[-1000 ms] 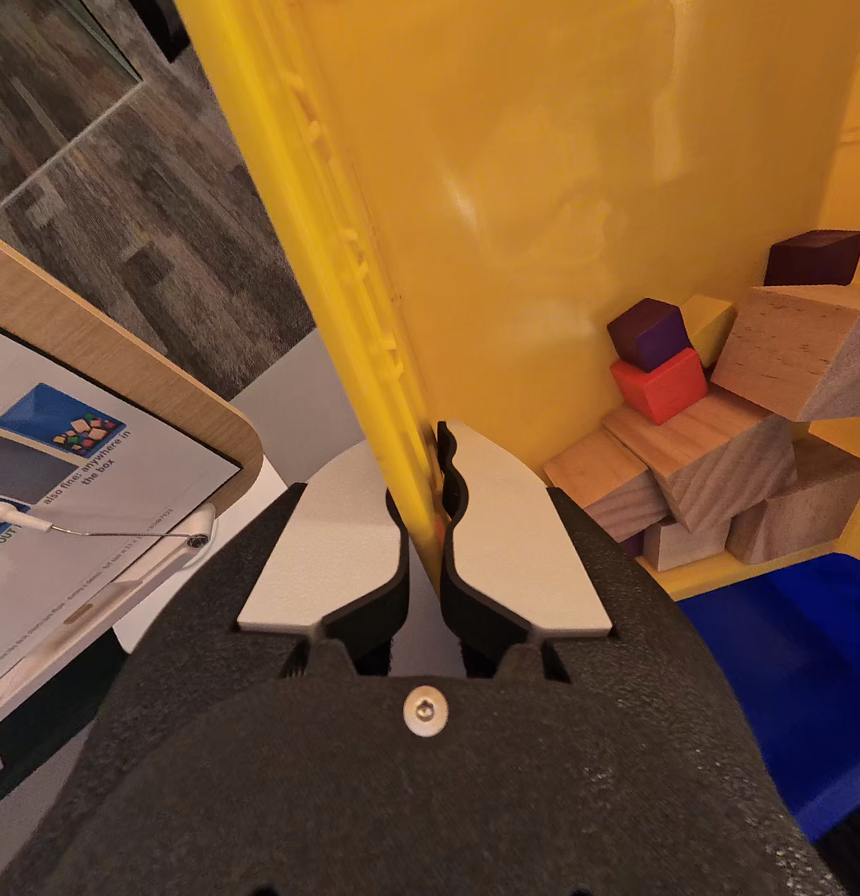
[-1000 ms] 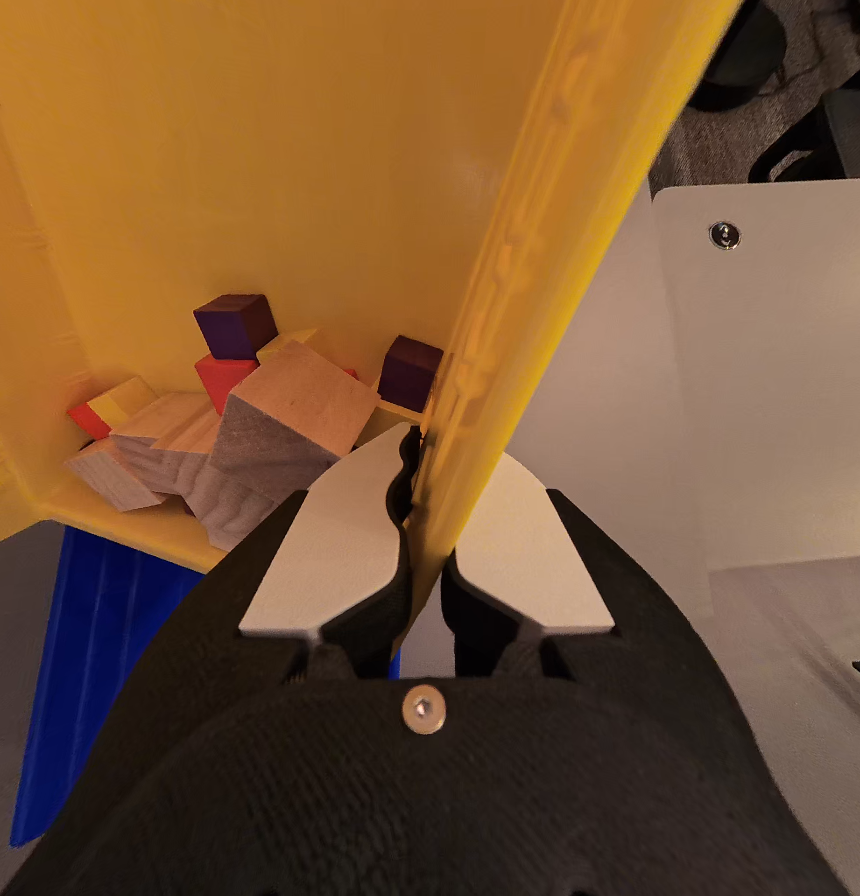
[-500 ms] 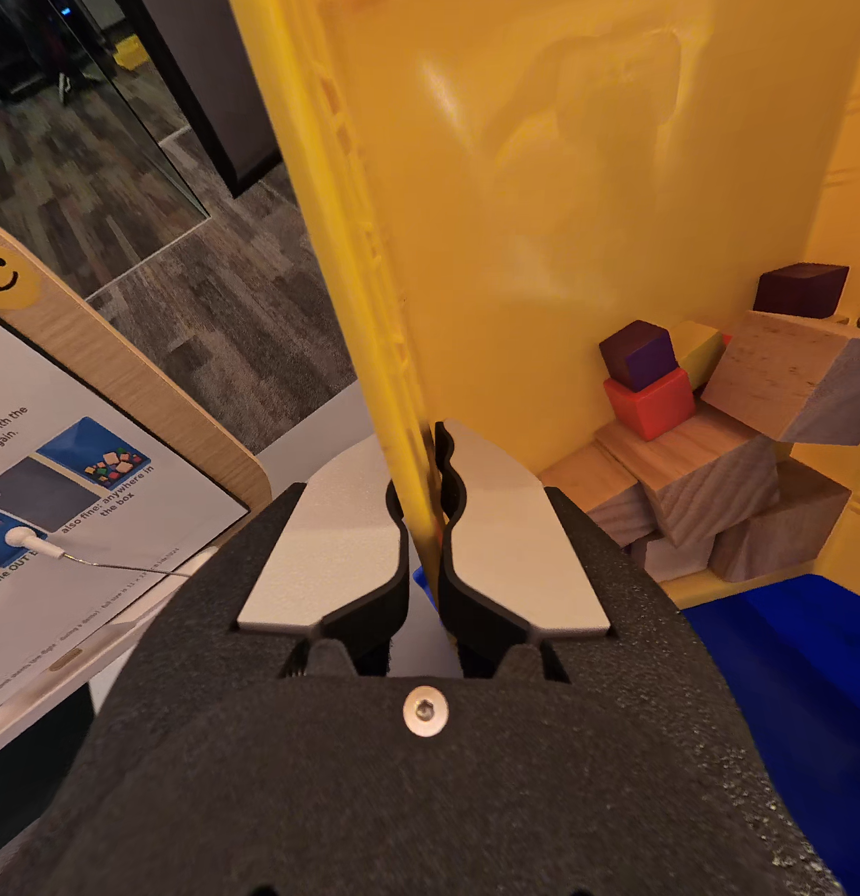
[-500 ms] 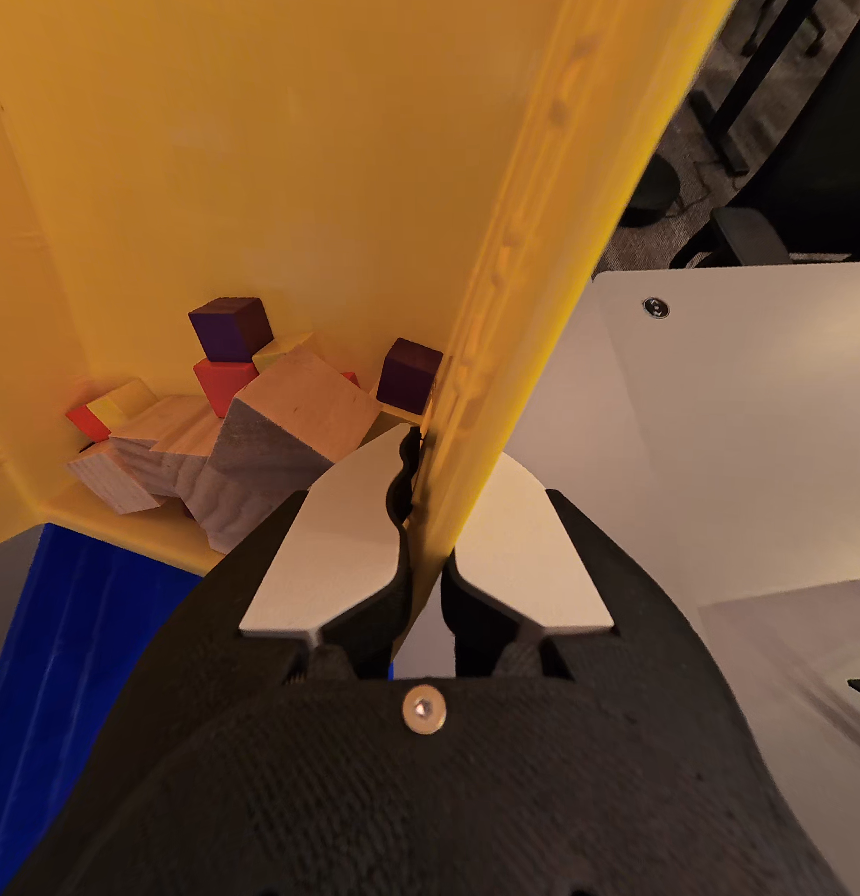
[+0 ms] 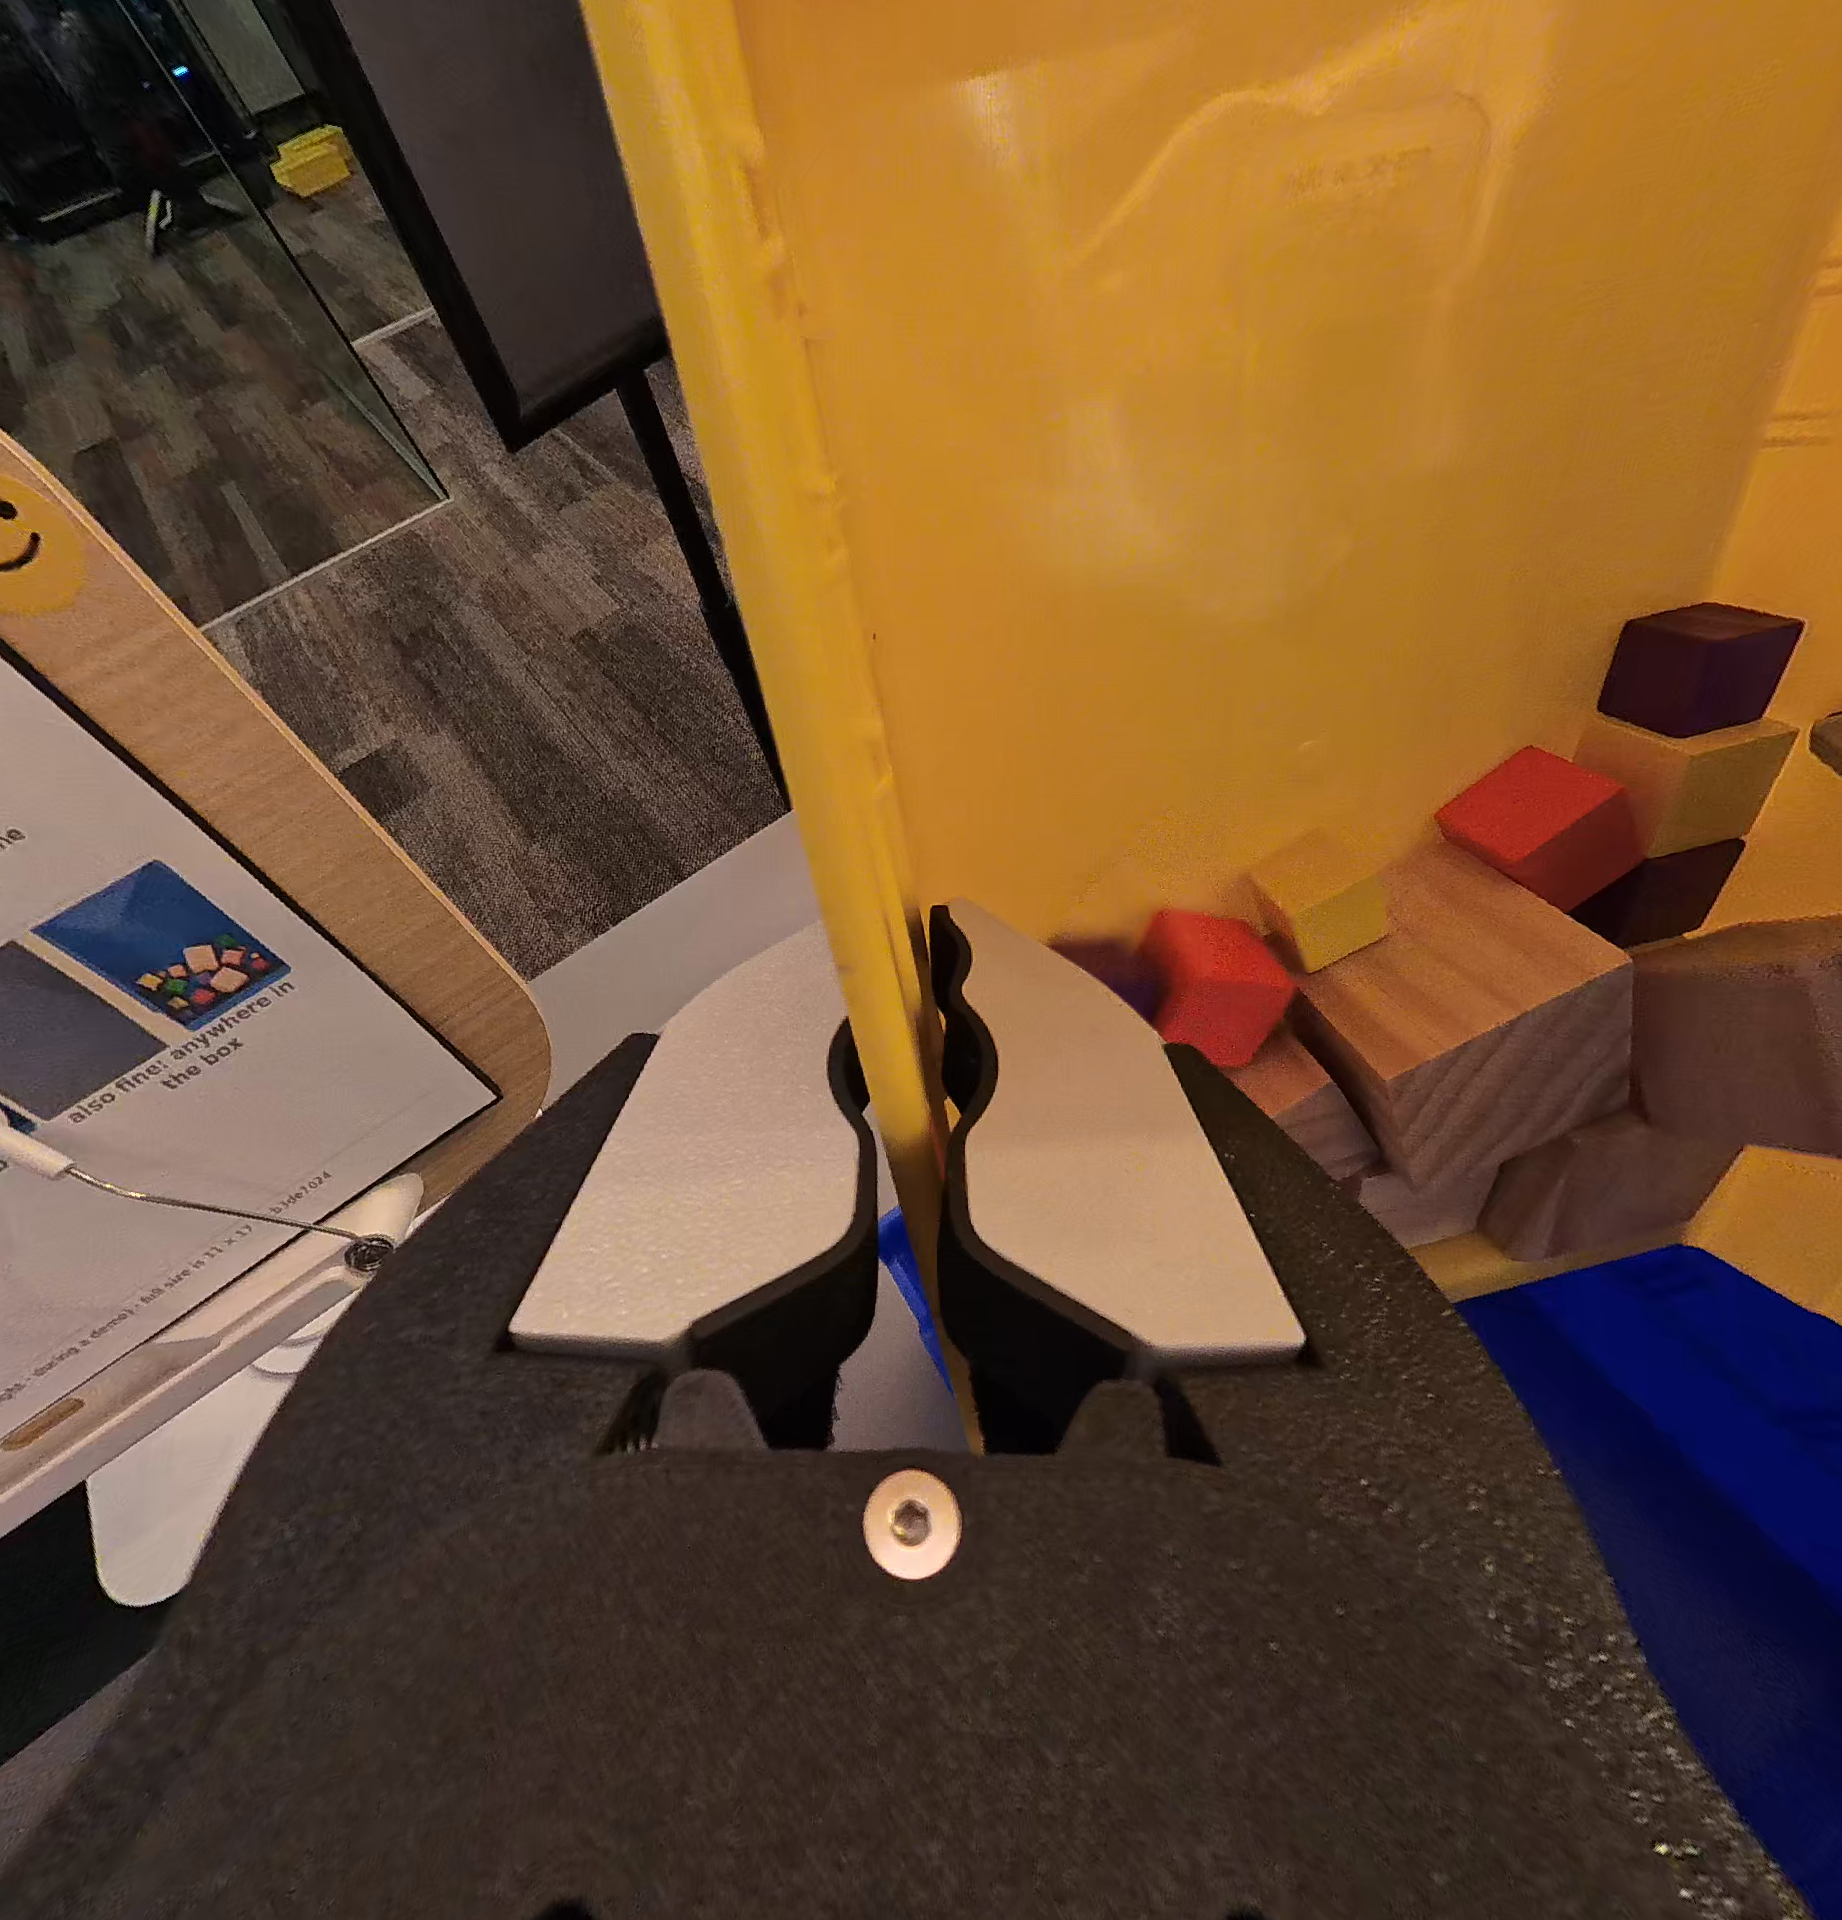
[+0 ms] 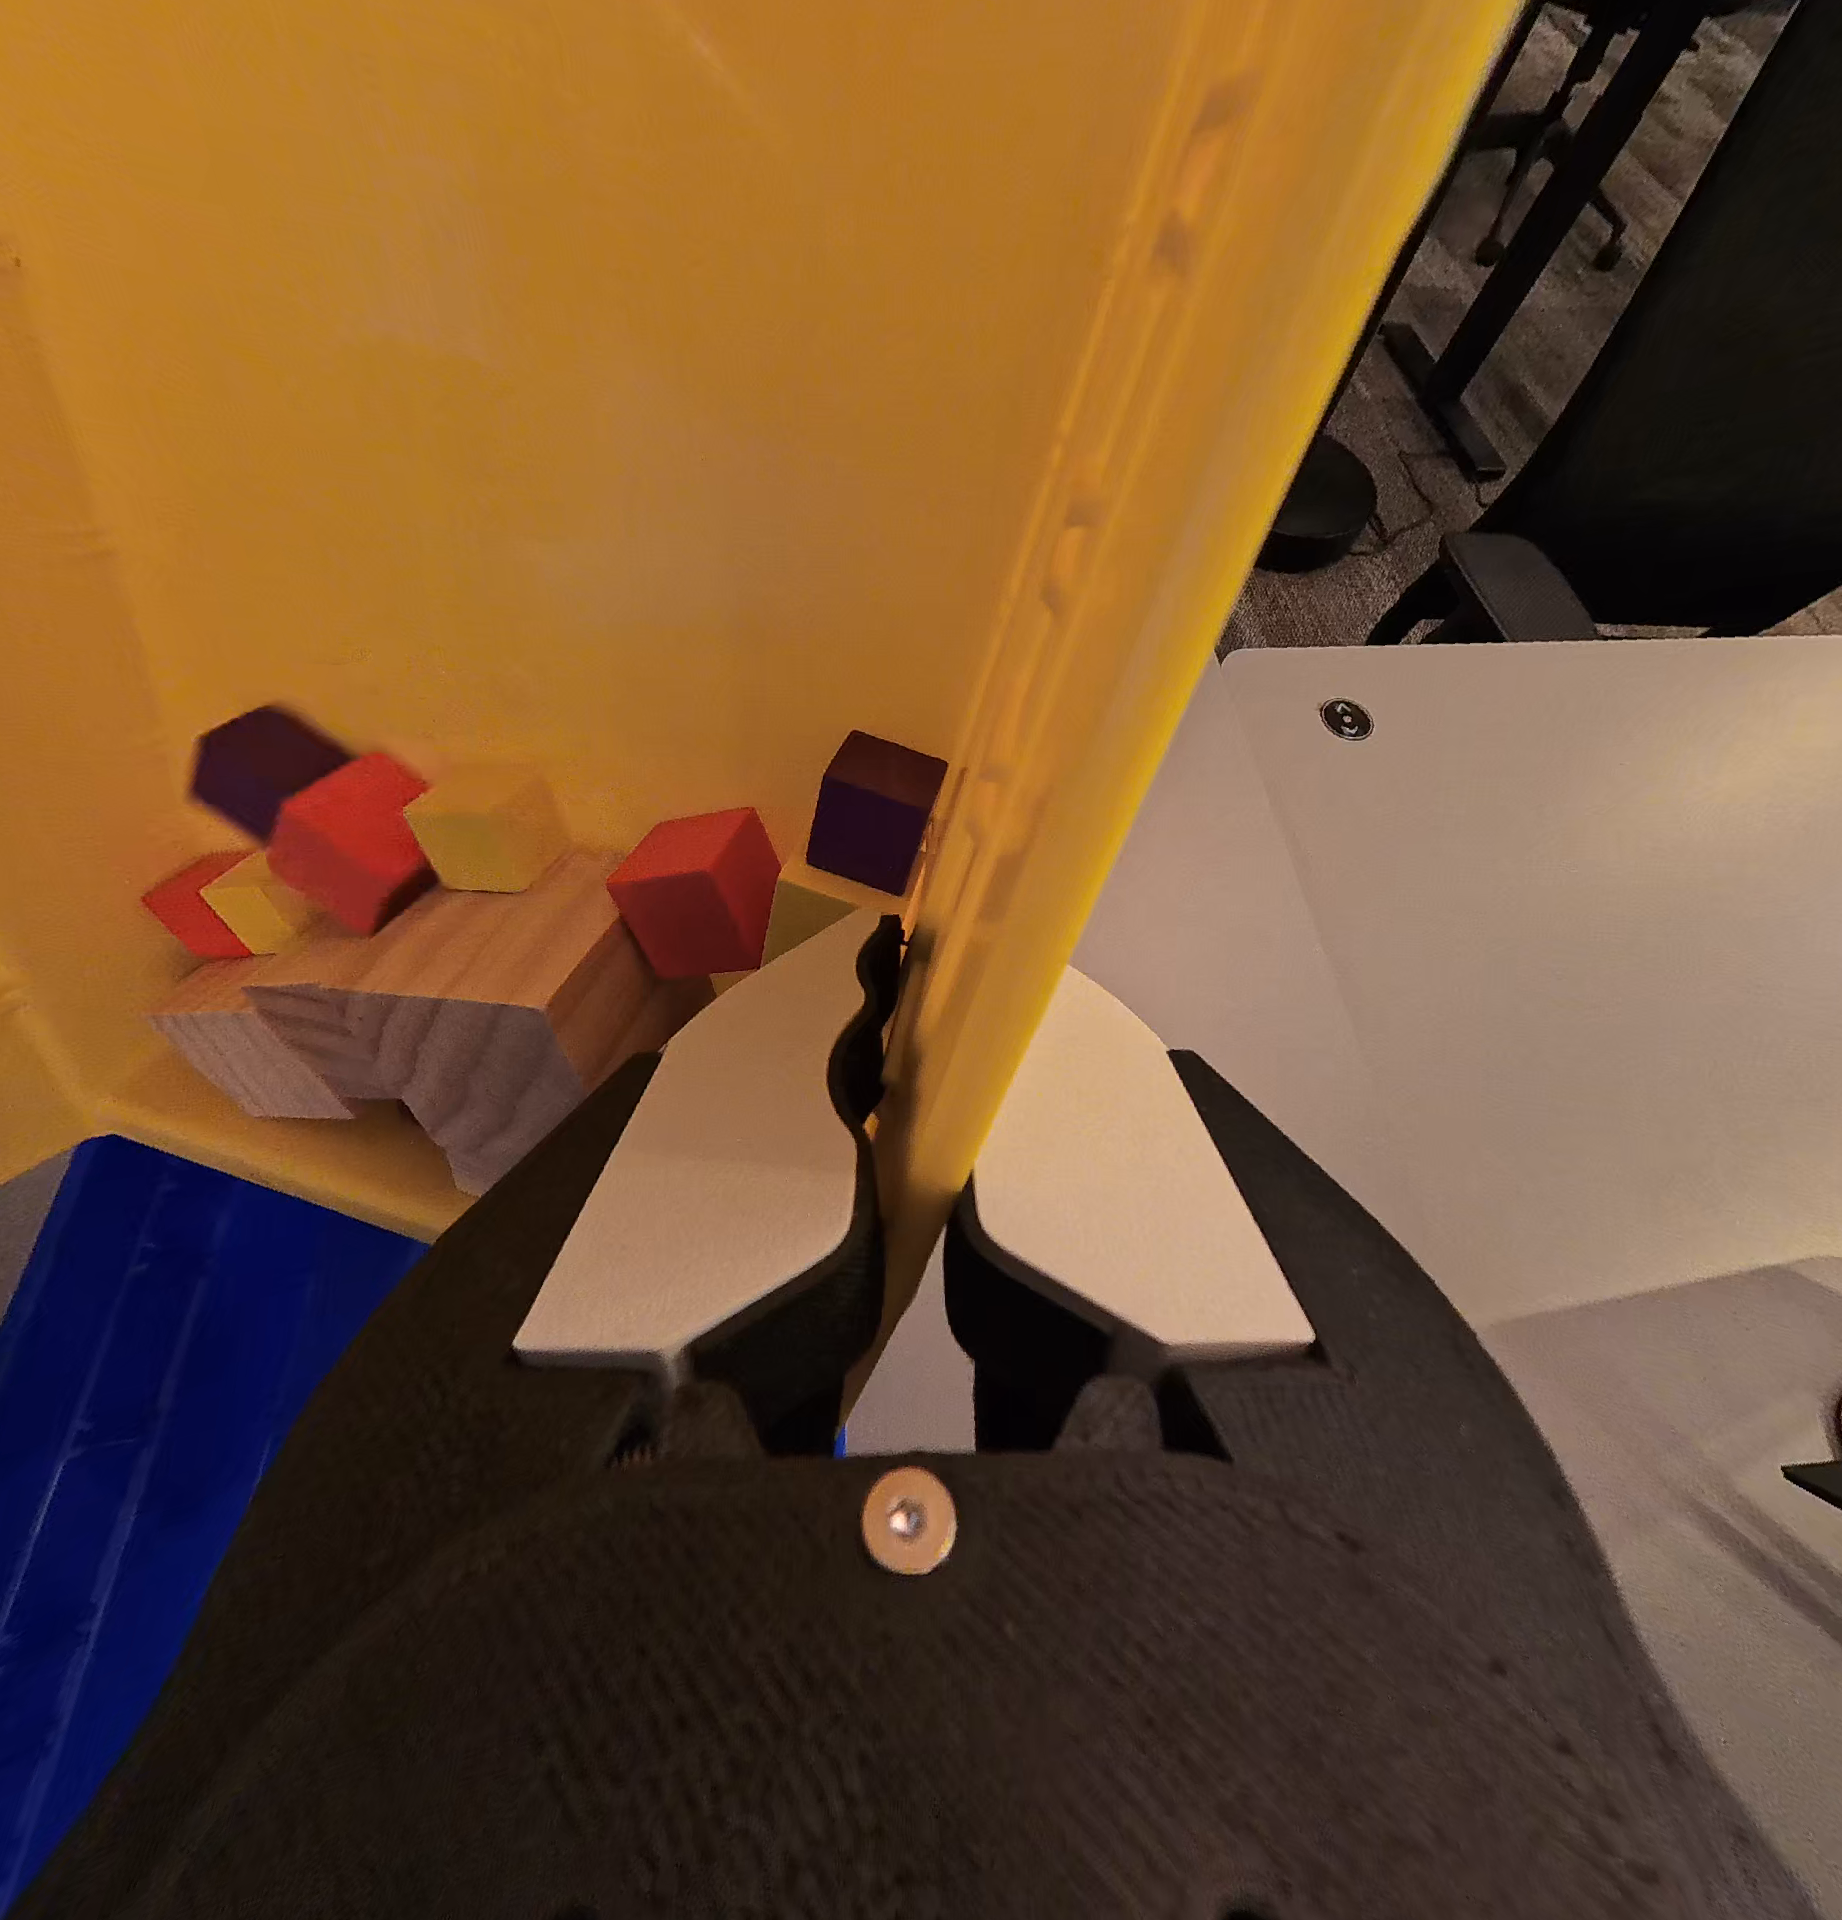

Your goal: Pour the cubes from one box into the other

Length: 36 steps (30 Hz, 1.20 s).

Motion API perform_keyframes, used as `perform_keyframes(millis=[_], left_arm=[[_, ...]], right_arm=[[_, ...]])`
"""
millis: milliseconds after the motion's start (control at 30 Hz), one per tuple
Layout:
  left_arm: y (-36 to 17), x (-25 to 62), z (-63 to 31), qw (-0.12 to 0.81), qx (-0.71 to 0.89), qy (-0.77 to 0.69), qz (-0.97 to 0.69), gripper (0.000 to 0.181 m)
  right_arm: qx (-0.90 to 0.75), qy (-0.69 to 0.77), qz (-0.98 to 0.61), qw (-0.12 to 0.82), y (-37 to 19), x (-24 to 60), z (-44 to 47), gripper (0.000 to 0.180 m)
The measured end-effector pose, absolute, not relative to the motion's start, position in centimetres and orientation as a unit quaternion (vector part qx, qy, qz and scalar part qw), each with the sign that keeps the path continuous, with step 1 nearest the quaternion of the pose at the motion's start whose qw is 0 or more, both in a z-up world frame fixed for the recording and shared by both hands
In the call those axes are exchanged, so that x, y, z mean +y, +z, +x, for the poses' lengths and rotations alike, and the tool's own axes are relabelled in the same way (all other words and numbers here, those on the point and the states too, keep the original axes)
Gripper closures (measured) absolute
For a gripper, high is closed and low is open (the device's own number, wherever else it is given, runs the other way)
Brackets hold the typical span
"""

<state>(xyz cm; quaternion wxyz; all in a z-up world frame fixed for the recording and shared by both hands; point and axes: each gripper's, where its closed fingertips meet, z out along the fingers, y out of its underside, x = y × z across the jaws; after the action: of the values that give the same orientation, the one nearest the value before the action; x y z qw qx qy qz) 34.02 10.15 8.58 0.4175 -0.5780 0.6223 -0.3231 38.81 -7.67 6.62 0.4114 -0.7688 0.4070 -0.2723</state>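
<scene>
I hold a yellow box [image 5: 1260, 436] tilted steeply over a blue box [image 5: 1706, 1382]. My left gripper [image 5: 896, 1039] is shut on the yellow box's left wall. My right gripper [image 6: 912, 1039] is shut on its right wall [image 6: 1104, 582]. Several cubes lie heaped at the box's low edge: large plain wooden cubes [image 5: 1457, 1029], small red cubes [image 5: 1213, 987], yellow cubes [image 5: 1322, 899] and purple cubes [image 5: 1701, 665]. In the right wrist view the same heap [image 6: 449, 997] shows with a red cube [image 6: 693, 894] and a purple cube [image 6: 875, 810] near my fingers. The blue box [image 6: 127, 1382] lies below.
An instruction sheet on a wooden board [image 5: 169, 935] stands at the left with a white cable [image 5: 23, 1143]. A white tabletop [image 6: 1519, 935] lies at the right. Dark chairs and carpet floor [image 6: 1623, 312] are beyond it.
The yellow box has tilted further. The small red, yellow and purple cubes have shifted and tumbled over the wooden ones toward the low edge; some are blurred. Both grips stayed on the walls.
</scene>
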Motion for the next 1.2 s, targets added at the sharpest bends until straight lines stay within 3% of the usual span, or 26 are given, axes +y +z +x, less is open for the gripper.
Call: perform_keyframes(millis=[1200], left_arm=[[13.3,8.9,31.8,0.472,0.515,-0.478,-0.532,0.175]], right_arm=[[0.326,-0.432,-0.678,0.498,13.9,-9.0,36.7,0.176]])
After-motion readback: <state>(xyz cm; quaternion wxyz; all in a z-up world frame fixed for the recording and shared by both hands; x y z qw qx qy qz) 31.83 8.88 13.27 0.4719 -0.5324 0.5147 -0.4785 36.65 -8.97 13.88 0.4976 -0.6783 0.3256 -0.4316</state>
